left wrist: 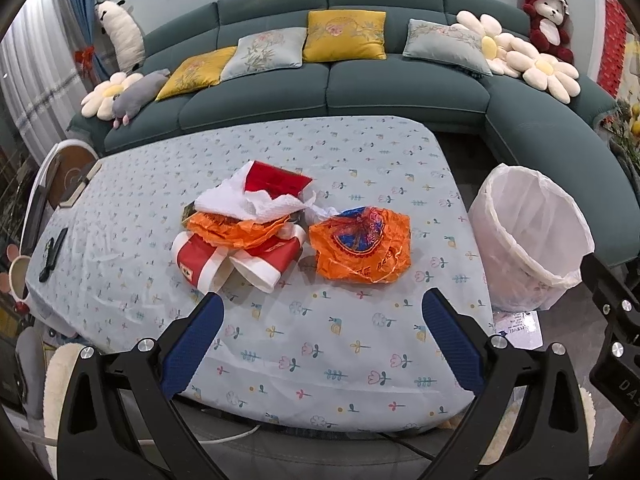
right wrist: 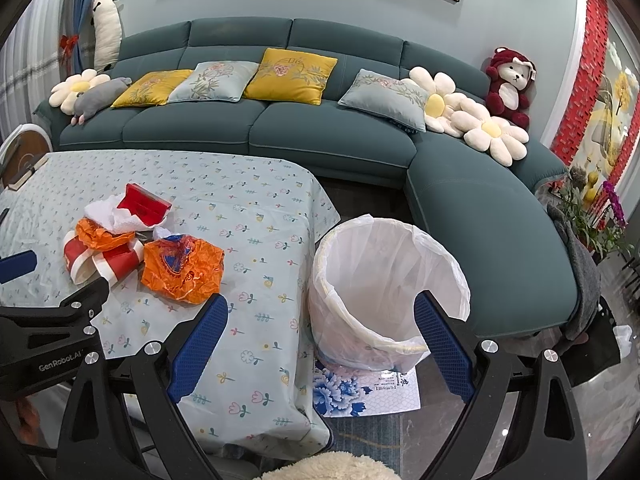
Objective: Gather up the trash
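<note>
A heap of trash lies on the table: an orange crumpled wrapper on the right, red-and-white paper cups on the left, white tissue, a second orange wrapper and a red packet behind. My left gripper is open and empty, near the table's front edge, short of the heap. My right gripper is open and empty, between the table corner and the white-lined bin. The orange wrapper and cups also show in the right wrist view.
The bin stands on the floor right of the table, on a blue-flowered sheet. A teal sofa with cushions and plush toys runs behind and curves round the right. A black remote and a book lie at the table's left.
</note>
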The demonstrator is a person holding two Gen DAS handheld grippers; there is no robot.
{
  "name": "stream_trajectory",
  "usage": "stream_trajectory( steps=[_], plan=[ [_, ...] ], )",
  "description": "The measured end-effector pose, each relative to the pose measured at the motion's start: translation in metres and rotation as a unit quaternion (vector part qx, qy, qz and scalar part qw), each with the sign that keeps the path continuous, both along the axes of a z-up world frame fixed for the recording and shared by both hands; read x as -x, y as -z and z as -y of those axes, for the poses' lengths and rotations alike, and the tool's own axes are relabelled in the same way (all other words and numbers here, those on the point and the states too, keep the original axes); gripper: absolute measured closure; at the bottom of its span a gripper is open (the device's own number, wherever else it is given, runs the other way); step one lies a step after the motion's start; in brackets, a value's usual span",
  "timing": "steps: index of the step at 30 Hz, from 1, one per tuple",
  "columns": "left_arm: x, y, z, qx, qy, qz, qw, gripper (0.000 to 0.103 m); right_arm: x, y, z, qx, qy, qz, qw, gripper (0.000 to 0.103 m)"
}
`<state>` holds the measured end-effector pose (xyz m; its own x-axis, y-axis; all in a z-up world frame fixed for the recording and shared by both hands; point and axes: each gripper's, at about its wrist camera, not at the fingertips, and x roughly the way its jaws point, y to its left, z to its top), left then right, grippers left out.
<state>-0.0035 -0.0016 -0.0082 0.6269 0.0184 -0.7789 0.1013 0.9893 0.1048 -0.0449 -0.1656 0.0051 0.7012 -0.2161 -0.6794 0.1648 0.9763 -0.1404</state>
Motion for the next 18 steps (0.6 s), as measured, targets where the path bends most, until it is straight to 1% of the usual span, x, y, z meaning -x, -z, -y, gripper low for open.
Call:
stream_trajectory(
  steps=[3,8,9,18],
  plan=[
    [0.0009,-0.0007,-0.0021,-0.002,-0.010,0.006,0.9999,0.008,0.0000,-0.0002,0.0000,0.000,0.000,0.000,1.000,0.013],
    [0.0020,-0.0027,-0.0023,0.000,-0.010,0.009,0.9999,0.008,-0.0001,-0.0002,-0.0002,0.001,-0.001,0.000,1.000,0.013],
    [0.0016,-0.0027,-0.0028,-0.001,-0.011,0.008,0.9999,0.008,0.0003,0.0032,-0.0029,0.004,-0.002,0.001,1.000,0.013],
    [0.0045,-0.0046,-0.0035,0.001,-0.014,-0.006,0.9999,0.008,0.0008,0.0021,-0.0074,0.013,-0.005,-0.001,1.000,0.013]
  ],
)
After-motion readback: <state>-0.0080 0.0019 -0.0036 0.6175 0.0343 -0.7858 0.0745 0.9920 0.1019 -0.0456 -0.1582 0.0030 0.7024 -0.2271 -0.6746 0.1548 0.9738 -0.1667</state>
